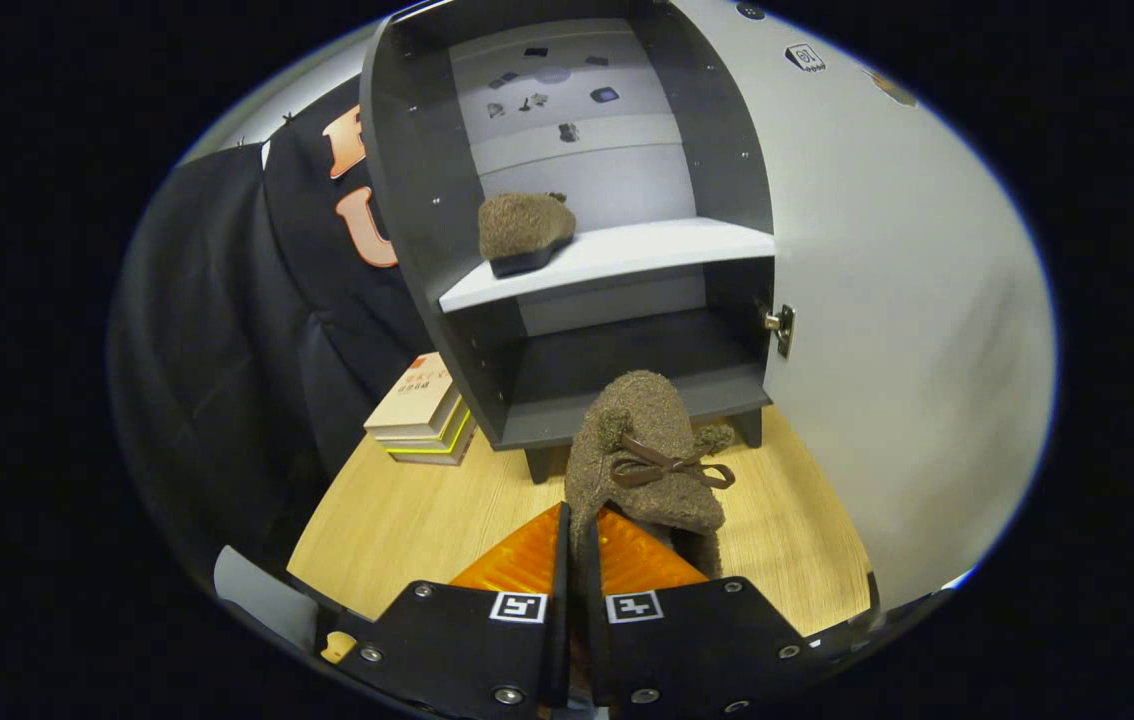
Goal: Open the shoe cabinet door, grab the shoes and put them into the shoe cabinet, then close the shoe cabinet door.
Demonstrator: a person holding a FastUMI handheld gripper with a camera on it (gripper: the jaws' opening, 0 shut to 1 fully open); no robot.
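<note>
The gripper (579, 545) sits nearest, its two fingers pressed close together on the edge of a fuzzy brown shoe (642, 460), pinching the fabric at the shoe's heel opening. The shoe hangs from that pinch with its toe pointing ahead toward the cabinet; a thin brown ribbon bow and small pompoms sit on its top. It is held above the wooden table (397, 530), just in front of the cabinet's lower front edge.

The shoe cabinet (407, 230) stands on short legs toward the far edge of the table, dark grey on its side walls and floor. Its door (887, 320) is swung wide open to the right, pale on its inner face, with a metal hinge (780, 327) where it meets the cabinet wall. A light shelf (627, 255) divides the inside into an upper and a lower compartment. A second fuzzy brown shoe (524, 230) rests on the shelf near its left front corner, its dark sole showing. The lower compartment lies straight beyond the held shoe.

A stack of books (424, 412) lies on the table just left of the cabinet, close to the table's left edge.
</note>
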